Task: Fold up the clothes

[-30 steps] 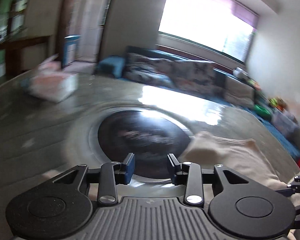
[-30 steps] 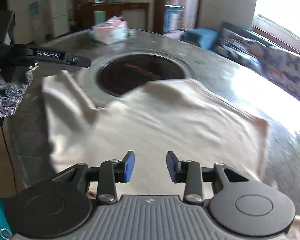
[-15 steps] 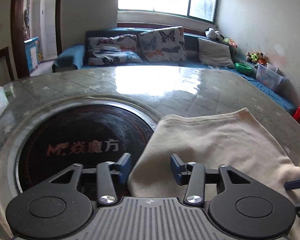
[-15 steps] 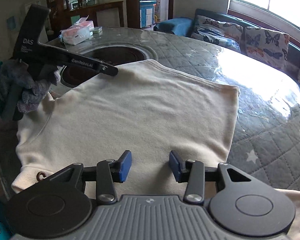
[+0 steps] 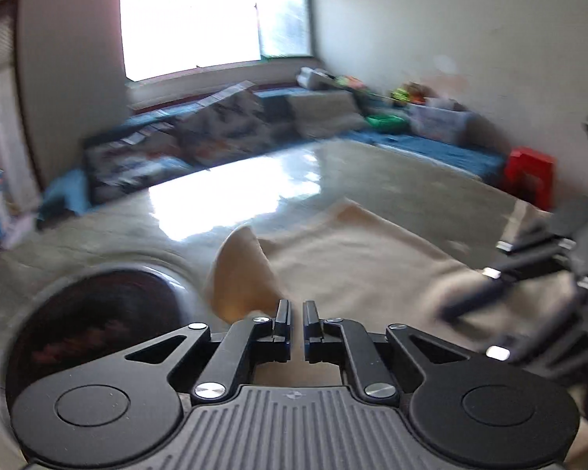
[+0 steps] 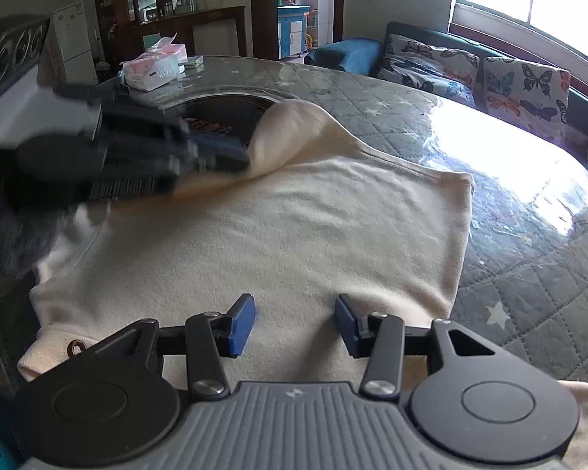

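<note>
A cream garment (image 6: 278, 227) lies spread on the round quilted table (image 6: 521, 243). My left gripper (image 5: 296, 313) is shut on the garment's left edge and lifts a flap (image 5: 243, 274) of cloth above the table. That flap shows in the right wrist view (image 6: 290, 129), with the left gripper (image 6: 223, 156) blurred beside it. My right gripper (image 6: 294, 323) is open and empty, low over the near part of the garment. It shows blurred at the right in the left wrist view (image 5: 529, 274).
A dark round inset (image 6: 223, 113) sits in the table's middle, partly under the garment. A tissue pack (image 6: 153, 68) lies at the far side. A sofa with butterfly cushions (image 6: 490, 74) and a red stool (image 5: 529, 176) stand beyond the table.
My left gripper has shut on the garment's left edge and raised it into a standing flap. My right gripper stays open over the near part.
</note>
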A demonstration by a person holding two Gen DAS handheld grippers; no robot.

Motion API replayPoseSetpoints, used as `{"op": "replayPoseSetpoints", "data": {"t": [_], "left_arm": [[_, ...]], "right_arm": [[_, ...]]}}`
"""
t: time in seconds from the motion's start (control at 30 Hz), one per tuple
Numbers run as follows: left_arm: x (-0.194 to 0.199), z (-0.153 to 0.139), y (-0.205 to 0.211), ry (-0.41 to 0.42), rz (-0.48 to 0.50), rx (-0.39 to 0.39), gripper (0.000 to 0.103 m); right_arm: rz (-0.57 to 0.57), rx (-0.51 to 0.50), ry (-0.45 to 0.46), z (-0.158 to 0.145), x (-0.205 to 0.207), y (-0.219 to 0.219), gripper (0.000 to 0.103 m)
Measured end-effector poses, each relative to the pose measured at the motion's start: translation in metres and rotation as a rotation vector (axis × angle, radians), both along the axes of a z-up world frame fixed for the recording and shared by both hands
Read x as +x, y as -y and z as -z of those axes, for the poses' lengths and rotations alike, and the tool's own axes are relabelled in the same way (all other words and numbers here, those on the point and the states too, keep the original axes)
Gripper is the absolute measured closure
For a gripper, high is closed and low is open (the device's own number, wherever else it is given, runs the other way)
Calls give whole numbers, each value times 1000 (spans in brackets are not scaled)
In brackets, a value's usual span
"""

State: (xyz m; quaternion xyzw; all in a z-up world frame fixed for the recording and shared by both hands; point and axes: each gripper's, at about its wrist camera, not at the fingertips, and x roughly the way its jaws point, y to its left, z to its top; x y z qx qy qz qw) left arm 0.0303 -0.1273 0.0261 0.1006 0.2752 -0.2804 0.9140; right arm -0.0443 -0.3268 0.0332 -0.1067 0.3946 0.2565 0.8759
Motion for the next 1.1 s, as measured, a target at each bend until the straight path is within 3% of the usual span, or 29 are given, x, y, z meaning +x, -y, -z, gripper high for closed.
{"op": "replayPoseSetpoints", "data": {"t": [0.1,0.17,0.23,0.33,0.4,0.53,0.57,0.67,0.8,0.97,1.1], "left_arm": [[-1,-6,-2,-14,8,-45,93],[2,-12,-6,1,-42,-66,92],[12,-17,-13,-1,-119,-76,83],[34,-13,-20,-85,-191,-104,64],[43,-7,-19,-126,-203,-110,61],[56,4,-15,-185,-209,-111,67],[57,6,-13,-182,-205,-105,82],[57,3,-19,-111,-245,-83,94],[69,-7,-44,-5,-387,-32,95],[96,-5,-84,-22,-527,8,94],[94,-7,-101,-64,-532,-27,92]], "right_arm": [[-1,0,0,0,0,0,56],[-4,1,1,0,0,0,56],[-5,3,2,0,-1,0,56],[-4,8,5,1,0,0,54],[-3,10,8,2,0,0,53],[-5,10,6,2,1,0,53],[-7,9,5,1,3,0,53],[-14,11,4,-2,5,0,53],[-29,14,27,-11,13,-1,52],[-2,23,45,-19,44,4,52],[44,16,52,-16,73,14,52]]}}
